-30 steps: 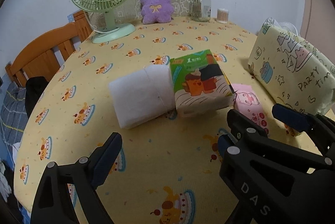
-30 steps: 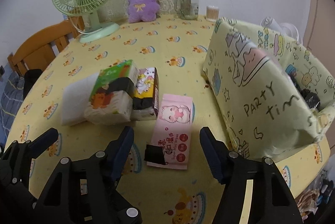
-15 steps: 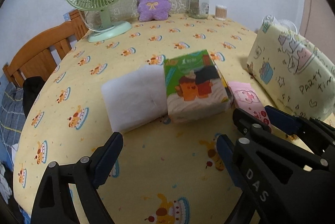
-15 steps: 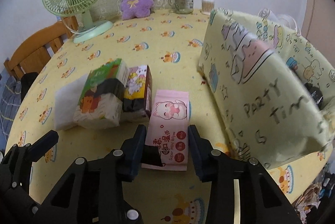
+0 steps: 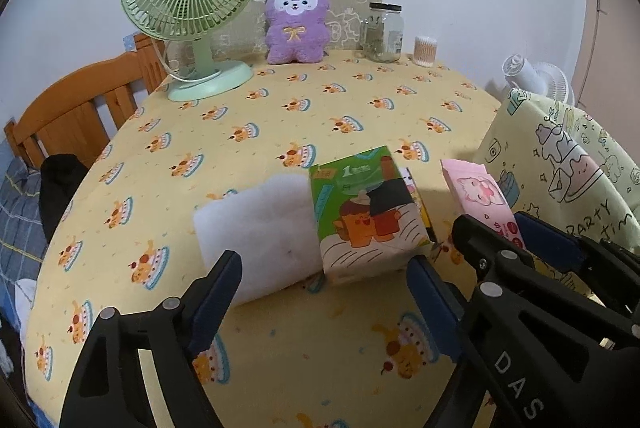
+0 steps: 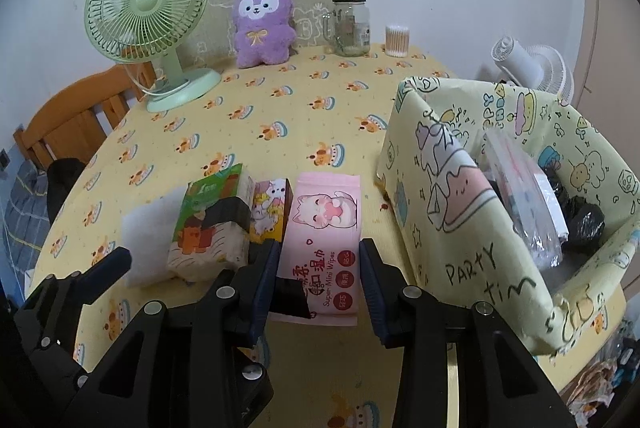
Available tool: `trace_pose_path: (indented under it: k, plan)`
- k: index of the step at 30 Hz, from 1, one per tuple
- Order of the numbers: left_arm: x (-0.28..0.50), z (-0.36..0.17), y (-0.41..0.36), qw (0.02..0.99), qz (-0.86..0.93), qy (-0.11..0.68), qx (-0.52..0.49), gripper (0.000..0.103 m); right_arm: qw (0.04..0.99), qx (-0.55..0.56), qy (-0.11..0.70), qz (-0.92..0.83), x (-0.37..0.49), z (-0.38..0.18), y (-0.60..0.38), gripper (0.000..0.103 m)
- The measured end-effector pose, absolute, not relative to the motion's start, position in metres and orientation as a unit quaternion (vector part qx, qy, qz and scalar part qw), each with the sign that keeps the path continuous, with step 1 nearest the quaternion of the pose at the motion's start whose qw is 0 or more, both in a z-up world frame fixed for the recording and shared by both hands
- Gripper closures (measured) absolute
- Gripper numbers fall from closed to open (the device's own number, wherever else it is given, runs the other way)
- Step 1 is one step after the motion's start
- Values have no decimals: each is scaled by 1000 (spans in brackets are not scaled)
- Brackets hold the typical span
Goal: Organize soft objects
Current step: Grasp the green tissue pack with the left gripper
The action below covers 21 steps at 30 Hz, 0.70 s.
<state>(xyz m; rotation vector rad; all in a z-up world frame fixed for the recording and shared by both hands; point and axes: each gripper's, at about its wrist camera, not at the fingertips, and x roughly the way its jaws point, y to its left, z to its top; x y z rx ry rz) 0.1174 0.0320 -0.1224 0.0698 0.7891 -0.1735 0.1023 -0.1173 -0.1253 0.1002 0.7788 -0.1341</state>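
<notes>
Pink and printed with a cat face, the wipes pack sits clamped between the two fingers of the right tongs, its near end seemingly just off the yellow-clothed bench, though the view hardly settles that. Beside it on its left lie a small cartoon tissue pack, a green tissue pack and a white soft pad, all touching in a row. The left tongs hover before the pad and green pack, jaws apart and closing, touching neither. The fabric storage bin stands to the right.
</notes>
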Motion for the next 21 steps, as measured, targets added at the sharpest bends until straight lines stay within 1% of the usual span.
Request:
trace_pose_path:
  k: [3, 11, 21]
  plan:
    - [118, -122, 32, 919, -93, 383, 31, 19, 922, 43, 379, -65, 103, -123, -117, 60]
    - [115, -123, 27, 919, -105, 380, 36, 20, 920, 25, 385, -68, 100, -123, -117, 60]
    - [124, -123, 19, 917, -119, 380, 26, 21, 923, 44, 375, -75, 100, -119, -124, 60]
